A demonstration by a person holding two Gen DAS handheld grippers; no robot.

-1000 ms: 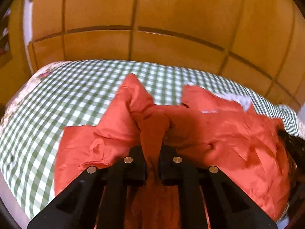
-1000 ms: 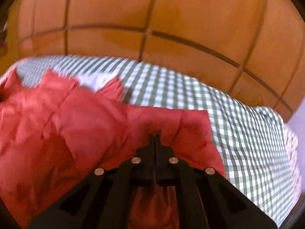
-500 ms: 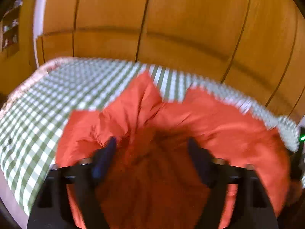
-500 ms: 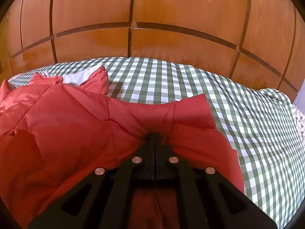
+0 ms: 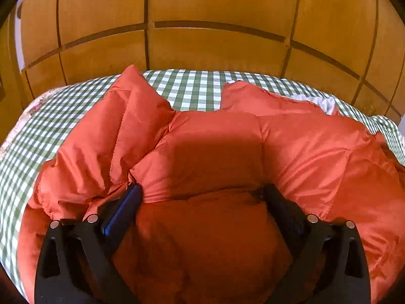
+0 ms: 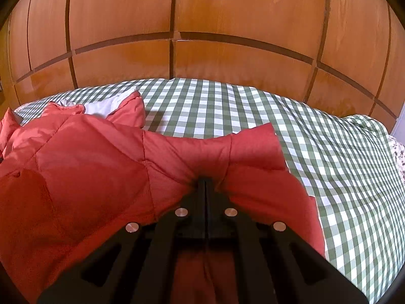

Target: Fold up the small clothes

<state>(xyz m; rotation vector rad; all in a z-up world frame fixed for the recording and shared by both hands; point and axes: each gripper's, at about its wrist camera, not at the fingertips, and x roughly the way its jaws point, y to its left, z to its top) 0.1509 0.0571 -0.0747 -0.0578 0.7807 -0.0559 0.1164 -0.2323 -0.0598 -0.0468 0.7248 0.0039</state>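
Note:
An orange-red quilted puffer jacket (image 5: 215, 147) lies spread on a bed with a green-and-white checked sheet (image 5: 187, 88). My left gripper (image 5: 202, 195) is open, its fingers wide apart over the jacket's near edge, holding nothing. In the right wrist view the same jacket (image 6: 101, 157) fills the left half, with its white lining (image 6: 101, 106) showing at the far side. My right gripper (image 6: 205, 181) is shut on the jacket's fabric, which bunches around the fingertips.
A wooden panelled wall (image 6: 202, 20) rises right behind the bed. The checked sheet (image 6: 329, 157) stretches to the right of the jacket. A floral edge of bedding (image 6: 397, 152) shows at the far right.
My left gripper has opened and let go of the jacket fold it pinched a second ago. My right gripper stays shut on the fabric, and the jacket has spread flatter.

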